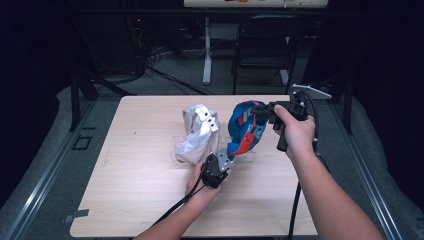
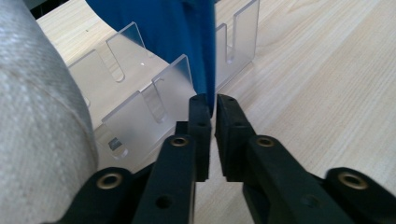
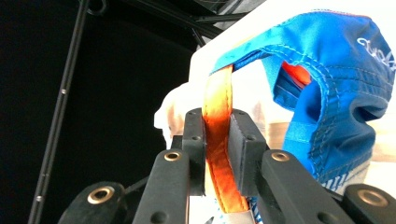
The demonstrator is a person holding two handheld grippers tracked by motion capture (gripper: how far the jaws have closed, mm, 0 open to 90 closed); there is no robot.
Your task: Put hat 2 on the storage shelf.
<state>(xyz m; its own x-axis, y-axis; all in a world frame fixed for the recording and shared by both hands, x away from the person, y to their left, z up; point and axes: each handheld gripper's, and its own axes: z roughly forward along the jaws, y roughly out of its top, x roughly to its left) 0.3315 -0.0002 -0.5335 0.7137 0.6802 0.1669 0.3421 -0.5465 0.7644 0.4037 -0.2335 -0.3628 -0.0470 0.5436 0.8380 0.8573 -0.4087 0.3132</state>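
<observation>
A blue cap with an orange strap stands tilted on a clear slotted rack at mid-table. Beside it, on the left, a light grey cap rests on the same rack. My left gripper reaches up from below, and its nearly closed jaws pinch the thin lower edge of the blue cap. From the right, my right gripper meets the cap's top. In the right gripper view its pads clamp the orange strap, with the blue cap hanging beyond.
The wooden table has bare surface left of and in front of the rack. Behind the table stand a black chair and a white post, with cables on the floor. The grey cap crowds the left gripper's left side.
</observation>
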